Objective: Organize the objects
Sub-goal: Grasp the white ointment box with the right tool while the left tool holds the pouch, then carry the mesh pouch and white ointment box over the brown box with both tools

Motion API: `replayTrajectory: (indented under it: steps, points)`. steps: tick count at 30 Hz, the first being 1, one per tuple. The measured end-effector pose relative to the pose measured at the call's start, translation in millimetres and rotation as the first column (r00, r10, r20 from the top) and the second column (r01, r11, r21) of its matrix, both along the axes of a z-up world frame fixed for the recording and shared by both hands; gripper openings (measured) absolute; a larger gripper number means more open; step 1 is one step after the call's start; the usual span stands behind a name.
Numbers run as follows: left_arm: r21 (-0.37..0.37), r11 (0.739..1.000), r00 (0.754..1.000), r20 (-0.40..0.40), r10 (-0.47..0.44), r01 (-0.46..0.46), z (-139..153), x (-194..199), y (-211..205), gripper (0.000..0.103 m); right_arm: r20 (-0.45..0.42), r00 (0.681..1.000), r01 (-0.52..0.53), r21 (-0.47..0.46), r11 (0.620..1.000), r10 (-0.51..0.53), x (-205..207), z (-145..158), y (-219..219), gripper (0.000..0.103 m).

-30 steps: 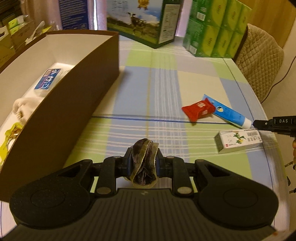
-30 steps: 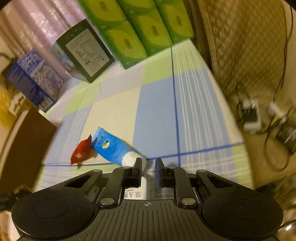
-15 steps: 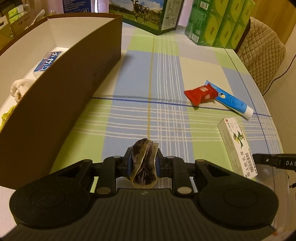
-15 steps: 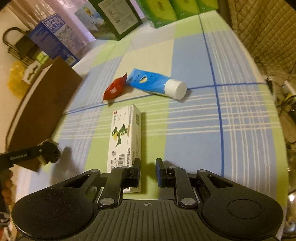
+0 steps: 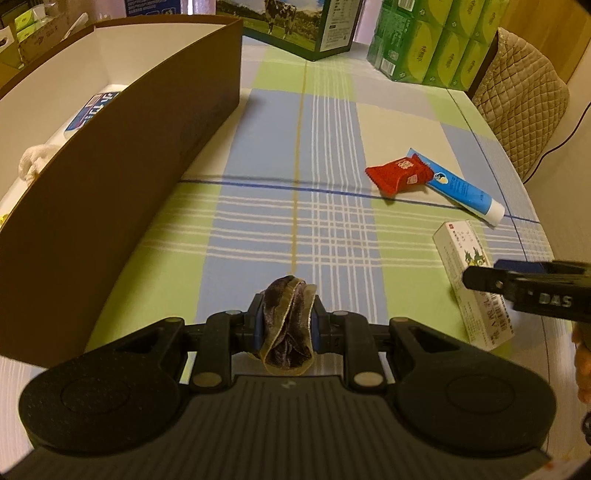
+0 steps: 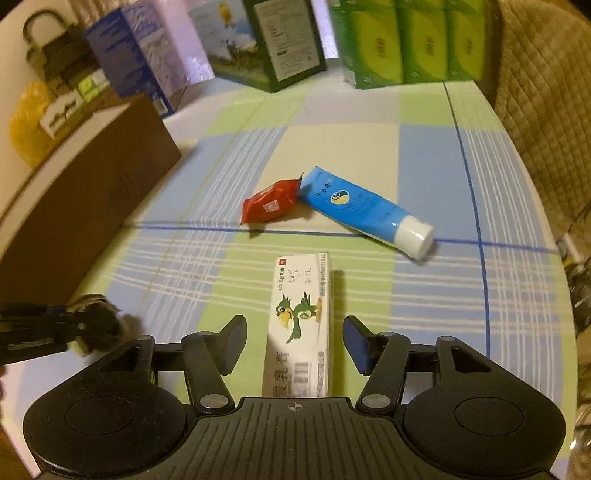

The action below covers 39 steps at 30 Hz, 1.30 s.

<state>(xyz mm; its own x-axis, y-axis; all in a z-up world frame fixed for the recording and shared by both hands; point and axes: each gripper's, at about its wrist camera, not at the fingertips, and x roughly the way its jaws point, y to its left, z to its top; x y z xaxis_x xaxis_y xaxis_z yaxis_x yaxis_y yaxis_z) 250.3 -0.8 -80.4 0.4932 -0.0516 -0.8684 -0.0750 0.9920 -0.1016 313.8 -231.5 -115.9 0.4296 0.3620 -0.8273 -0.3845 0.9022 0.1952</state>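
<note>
The left gripper [image 5: 287, 325] is clenched on a dark velvet scrunchie [image 5: 288, 328], a bunched purple-brown ring with a paler edge, held above the checked tablecloth [image 5: 325, 122] near its front edge. To the right, the right gripper [image 6: 294, 343] has its jaws spread wide, one on either side of a white ointment box [image 6: 301, 321] printed with a green bird; the box lies flat on the cloth, pointing away from the gripper, and the fingers [image 6: 232, 341] look to stand clear of its sides, though I can't tell their height above the cloth.

Just beyond the box lie a red snack packet [image 6: 271, 205] and a blue tube [image 6: 364, 214] with a white cap; the packet's end touches or overlaps the tube's crimped end.

Along the left side of the table runs a long brown cardboard box [image 5: 122, 166] with a white interior. Inside I can make out a blue-and-white packet [image 5: 92, 114] and a knot of white rope or cloth [image 5: 35, 158], too much hidden by the wall to name for sure.

At the far edge stand a carton [image 5: 291, 26] showing a cow in a field, a stack of green tissue packs [image 5: 432, 40], and a blue printed carton [image 6: 138, 55]. A quilted beige chair back [image 5: 524, 99] rises behind the table's right corner.
</note>
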Motion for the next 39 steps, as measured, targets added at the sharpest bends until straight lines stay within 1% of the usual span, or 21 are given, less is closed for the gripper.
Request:
replayTrajectory:
  steps: [4,6,7,8,12,20,29,34,39]
  points:
    - [-0.001,1.000,1.000,-0.005,0.007,-0.007,-0.1,-6.3,5.3,0.020,0.010,1.000,-0.014,-0.076,0.997,0.015,1.2,-8.8,13.3,0.054]
    - [-0.001,1.000,1.000,-0.006,0.010,-0.010,0.3,-9.7,8.0,0.020,0.009,1.000,-0.025,-0.102,0.995,0.026,-0.7,-11.8,18.0,0.048]
    - [-0.002,1.000,1.000,-0.006,0.012,-0.012,0.4,-11.2,9.4,0.020,0.010,1.000,-0.027,-0.122,0.992,0.029,-1.8,-13.4,20.5,0.041]
    - [-0.003,1.000,1.000,-0.006,0.013,-0.013,0.6,-13.0,10.8,0.020,0.011,0.999,-0.031,-0.137,0.990,0.032,-3.1,-15.1,22.2,0.037]
    - [-0.008,1.000,1.000,-0.003,0.014,-0.014,1.9,-19.2,15.5,0.020,0.013,0.999,-0.048,-0.145,0.988,0.050,-11.6,-16.0,26.3,0.036]
    - [-0.020,1.000,1.000,0.004,0.006,-0.006,3.2,-33.0,23.1,0.020,-0.010,0.995,-0.104,-0.135,0.985,0.103,-45.1,-14.4,33.9,0.036]
    - [-0.044,0.999,1.000,0.007,-0.017,0.018,6.7,-55.7,29.3,0.020,-0.060,0.987,-0.155,-0.104,0.982,0.149,-84.4,-12.8,32.4,0.035]
    - [-0.055,0.998,0.999,0.016,-0.033,0.034,13.6,-67.4,31.9,0.020,-0.094,0.983,-0.163,-0.077,0.984,0.156,-98.0,-9.5,33.1,0.035]
    - [-0.066,0.997,0.998,0.053,-0.042,0.046,30.9,-75.7,38.3,0.020,-0.079,0.984,-0.165,-0.043,0.985,0.162,-105.8,4.3,38.0,0.035]
